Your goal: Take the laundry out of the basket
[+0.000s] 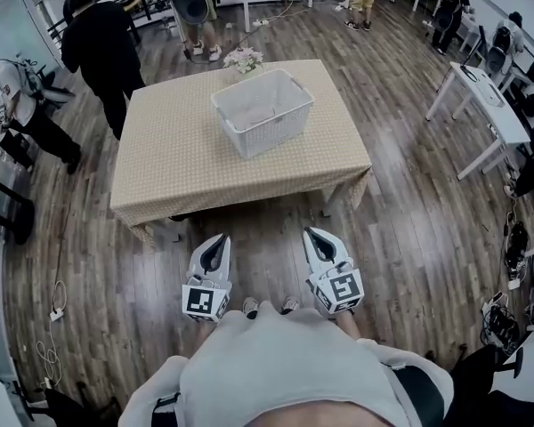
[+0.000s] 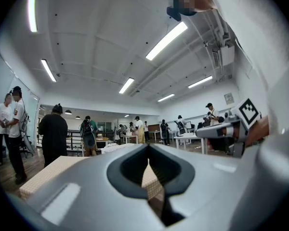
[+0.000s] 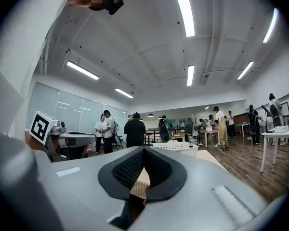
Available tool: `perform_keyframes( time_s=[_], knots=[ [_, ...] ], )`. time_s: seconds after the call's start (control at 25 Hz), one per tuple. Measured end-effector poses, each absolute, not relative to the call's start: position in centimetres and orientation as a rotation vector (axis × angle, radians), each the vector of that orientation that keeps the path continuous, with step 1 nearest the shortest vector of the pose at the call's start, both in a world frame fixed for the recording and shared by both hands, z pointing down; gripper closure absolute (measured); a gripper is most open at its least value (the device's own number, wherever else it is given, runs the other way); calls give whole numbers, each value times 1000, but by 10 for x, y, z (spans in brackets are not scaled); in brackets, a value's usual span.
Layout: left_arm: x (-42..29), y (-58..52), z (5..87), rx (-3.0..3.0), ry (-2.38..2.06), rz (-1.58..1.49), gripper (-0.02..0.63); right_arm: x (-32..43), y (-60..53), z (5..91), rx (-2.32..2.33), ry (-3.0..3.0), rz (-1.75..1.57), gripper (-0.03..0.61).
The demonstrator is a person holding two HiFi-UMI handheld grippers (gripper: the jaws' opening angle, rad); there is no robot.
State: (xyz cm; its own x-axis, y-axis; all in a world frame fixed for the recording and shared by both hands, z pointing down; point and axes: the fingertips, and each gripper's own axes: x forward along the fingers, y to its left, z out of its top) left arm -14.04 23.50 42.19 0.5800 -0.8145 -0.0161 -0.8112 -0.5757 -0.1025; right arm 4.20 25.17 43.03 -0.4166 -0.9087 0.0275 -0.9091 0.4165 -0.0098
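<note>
Basket (image 1: 262, 109) sits near desk (image 1: 169, 172) far edge. Left gripper (image 1: 222, 238) and right gripper (image 1: 311, 233), jaws together and empty, wait short of near edge; reach evidently not begun.

The head view looks steeply down from above the person onto the desk (image 1: 187, 172) a little ahead, with the left gripper (image 1: 220, 237) and right gripper (image 1: 313, 232) low in frame. Each gripper view looks level along its own fingers (image 3: 127, 170) at that desk and the white laundry basket (image 1: 280, 130), shared by all three.
</note>
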Motion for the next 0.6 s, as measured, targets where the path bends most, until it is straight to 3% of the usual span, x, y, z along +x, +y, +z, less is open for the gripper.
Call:
perform_keyframes(
  time_s=[0.6],
  knots=[
    [-80, 234, 436, -2697, 1457, -71, 603, 78, 242, 454, 1548, -2687, 62, 580]
  ],
)
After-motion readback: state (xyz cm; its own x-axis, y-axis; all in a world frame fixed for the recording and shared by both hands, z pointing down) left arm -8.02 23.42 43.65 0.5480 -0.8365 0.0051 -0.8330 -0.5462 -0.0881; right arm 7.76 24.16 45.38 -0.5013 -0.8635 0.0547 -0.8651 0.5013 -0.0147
